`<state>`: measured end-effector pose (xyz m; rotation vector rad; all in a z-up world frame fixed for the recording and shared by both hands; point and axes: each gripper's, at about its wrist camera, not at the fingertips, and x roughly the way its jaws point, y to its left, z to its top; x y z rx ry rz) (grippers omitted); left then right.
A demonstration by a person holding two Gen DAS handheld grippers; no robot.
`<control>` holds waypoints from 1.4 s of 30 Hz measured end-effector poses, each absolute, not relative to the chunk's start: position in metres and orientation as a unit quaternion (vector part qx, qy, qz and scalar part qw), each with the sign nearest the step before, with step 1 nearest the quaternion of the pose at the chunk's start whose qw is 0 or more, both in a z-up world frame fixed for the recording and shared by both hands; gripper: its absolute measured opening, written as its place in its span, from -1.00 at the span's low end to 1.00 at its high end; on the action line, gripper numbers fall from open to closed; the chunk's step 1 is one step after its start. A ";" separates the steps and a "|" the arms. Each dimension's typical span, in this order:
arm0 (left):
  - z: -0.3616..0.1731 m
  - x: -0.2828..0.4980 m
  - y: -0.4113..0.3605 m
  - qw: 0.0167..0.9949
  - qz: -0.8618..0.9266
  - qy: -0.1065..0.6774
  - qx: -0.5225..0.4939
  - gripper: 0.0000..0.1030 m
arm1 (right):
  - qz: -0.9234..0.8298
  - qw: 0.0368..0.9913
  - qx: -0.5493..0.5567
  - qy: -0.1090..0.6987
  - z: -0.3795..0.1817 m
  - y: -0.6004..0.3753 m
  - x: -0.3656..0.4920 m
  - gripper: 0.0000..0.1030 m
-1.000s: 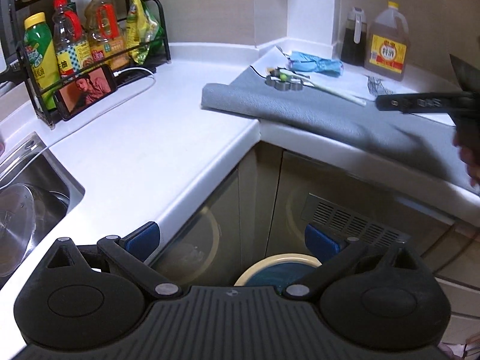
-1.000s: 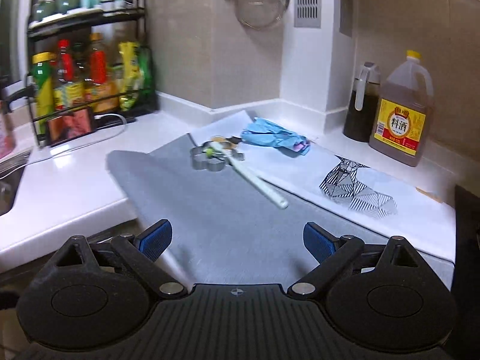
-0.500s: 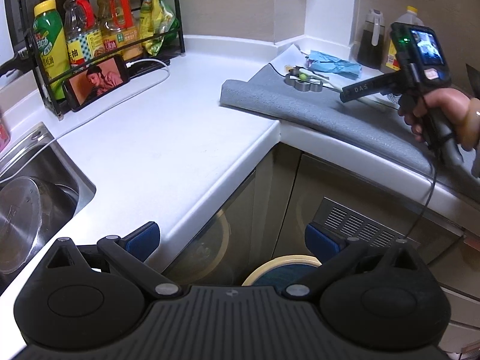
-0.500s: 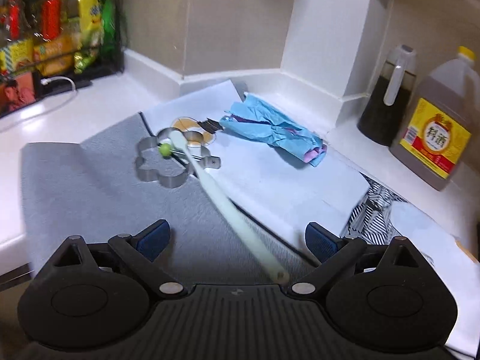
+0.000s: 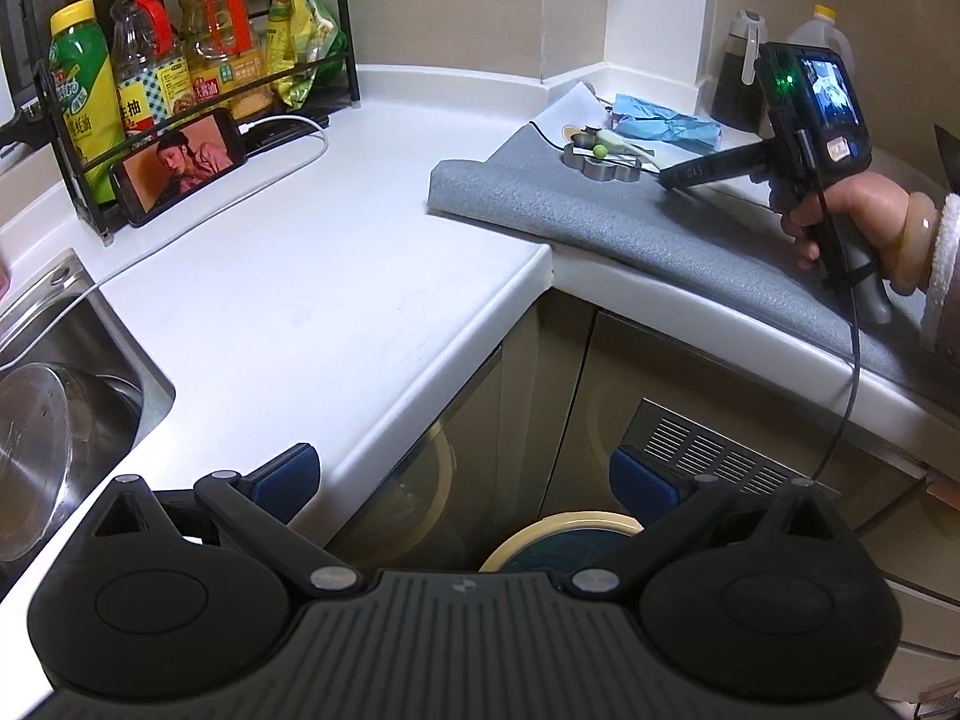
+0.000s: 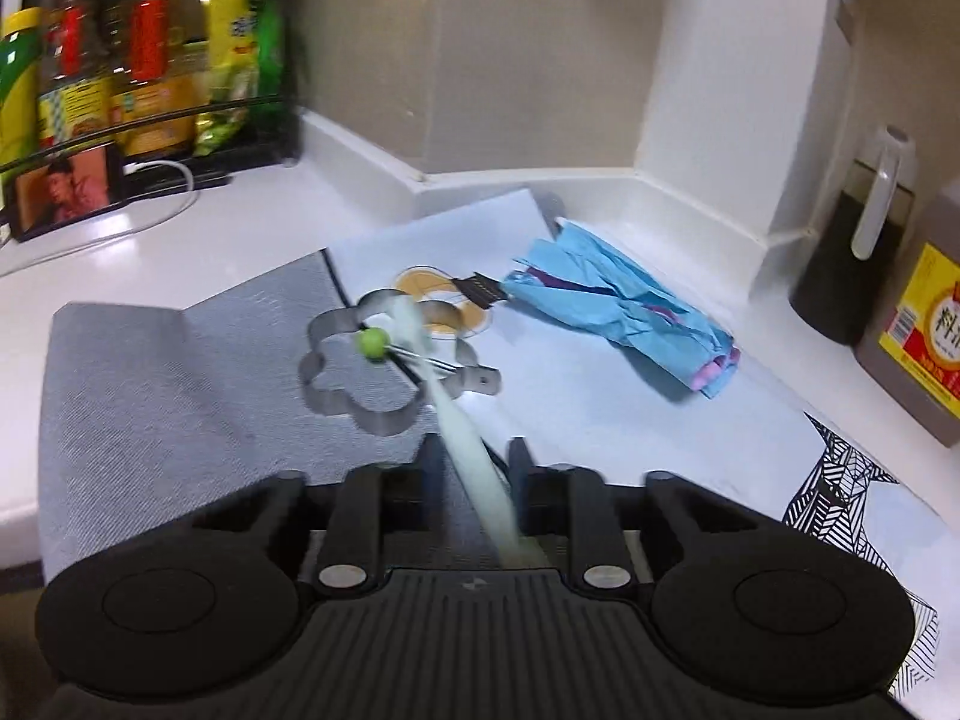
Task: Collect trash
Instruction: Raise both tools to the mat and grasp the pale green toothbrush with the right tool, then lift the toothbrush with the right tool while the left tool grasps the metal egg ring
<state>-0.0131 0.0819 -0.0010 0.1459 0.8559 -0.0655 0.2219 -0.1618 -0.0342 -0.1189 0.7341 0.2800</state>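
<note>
My right gripper (image 6: 471, 456) is shut on a long pale green stalk (image 6: 462, 420) that lies over a metal flower-shaped cutter (image 6: 360, 372) with a green ball (image 6: 372, 343) on the grey mat (image 6: 150, 396). A crumpled blue wrapper (image 6: 618, 312) lies behind on white paper. In the left wrist view the right gripper (image 5: 666, 177) reaches over the mat (image 5: 600, 216) to the stalk (image 5: 624, 144). My left gripper (image 5: 465, 474) is open and empty, below the counter edge, above a round bin (image 5: 564, 540).
A rack of bottles (image 5: 150, 78) and a phone (image 5: 180, 165) with a cable stand at the back left. A sink (image 5: 54, 420) with a steel pot is at the left. Two dark bottles (image 6: 900, 276) stand at the back right.
My right gripper moved forward over the mat and closed on the pale stalk. My left gripper stayed open, and its view shifted slightly toward the counter corner.
</note>
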 end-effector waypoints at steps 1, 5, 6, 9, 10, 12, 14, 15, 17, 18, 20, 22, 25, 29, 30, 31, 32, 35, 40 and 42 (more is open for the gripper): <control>0.000 -0.013 0.081 0.907 -0.032 0.413 0.071 1.00 | 0.137 0.924 -0.053 0.352 -0.032 -0.163 0.218 -0.71; 0.005 -0.009 0.079 0.910 -0.031 0.407 0.073 1.00 | 0.127 0.941 -0.033 0.312 -0.015 -0.177 0.199 -0.74; 0.006 -0.007 0.078 0.911 -0.030 0.405 0.074 1.00 | 0.122 0.944 -0.034 0.303 -0.010 -0.181 0.193 -0.74; 0.010 0.002 0.073 0.914 -0.028 0.397 0.076 1.00 | 0.101 0.947 -0.040 0.301 -0.002 -0.194 0.175 -0.73; 0.011 0.006 0.070 0.915 -0.030 0.395 0.076 1.00 | 0.090 0.946 -0.043 0.308 -0.002 -0.199 0.169 -0.74; 0.014 0.016 0.063 0.918 -0.034 0.388 0.077 1.00 | 0.068 0.940 -0.045 0.332 -0.005 -0.210 0.160 -0.73; 0.018 0.028 0.053 0.921 -0.041 0.379 0.083 1.00 | 0.049 0.932 -0.036 0.356 -0.013 -0.222 0.154 -0.73; 0.020 0.035 0.047 0.923 -0.046 0.372 0.088 1.00 | 0.045 0.931 -0.028 0.362 -0.017 -0.227 0.152 -0.73; 0.025 0.050 0.033 0.927 -0.057 0.357 0.099 1.00 | 0.036 0.930 -0.023 0.365 -0.022 -0.234 0.146 -0.72; 0.027 0.060 0.025 0.928 -0.066 0.351 0.104 1.00 | 0.031 0.931 -0.022 0.362 -0.024 -0.236 0.145 -0.70; 0.031 0.079 0.011 0.931 -0.095 0.337 0.102 1.00 | 0.027 0.932 -0.015 0.362 -0.027 -0.237 0.144 -0.08; 0.032 0.102 -0.003 0.932 -0.121 0.327 0.096 1.00 | 0.019 0.933 -0.002 0.359 -0.029 -0.238 0.144 0.45; 0.028 0.136 -0.025 0.935 -0.149 0.304 0.106 1.00 | 0.022 0.933 0.005 0.359 -0.031 -0.240 0.143 0.65; 0.010 0.183 -0.051 0.928 -0.172 0.299 0.140 1.00 | 0.016 0.926 0.028 0.376 -0.037 -0.250 0.144 0.78; 0.004 0.195 -0.057 0.925 -0.177 0.303 0.148 1.00 | 0.016 0.923 0.036 0.382 -0.040 -0.254 0.145 0.80; -0.002 0.206 -0.063 0.921 -0.183 0.308 0.154 1.00 | 0.015 0.924 0.038 0.381 -0.042 -0.256 0.146 0.84; -0.009 0.217 -0.068 0.918 -0.187 0.313 0.157 1.00 | 0.011 0.923 0.038 0.382 -0.043 -0.257 0.146 0.90; -0.028 0.249 -0.079 0.908 -0.195 0.336 0.156 1.00 | 0.010 0.921 0.033 0.387 -0.046 -0.255 0.148 1.00; -0.053 0.289 -0.089 0.902 -0.173 0.372 0.131 1.00 | 0.004 0.921 0.036 0.387 -0.047 -0.254 0.152 1.00; -0.064 0.297 -0.093 0.900 -0.166 0.378 0.137 1.00 | 0.002 0.921 0.037 0.387 -0.048 -0.254 0.154 1.00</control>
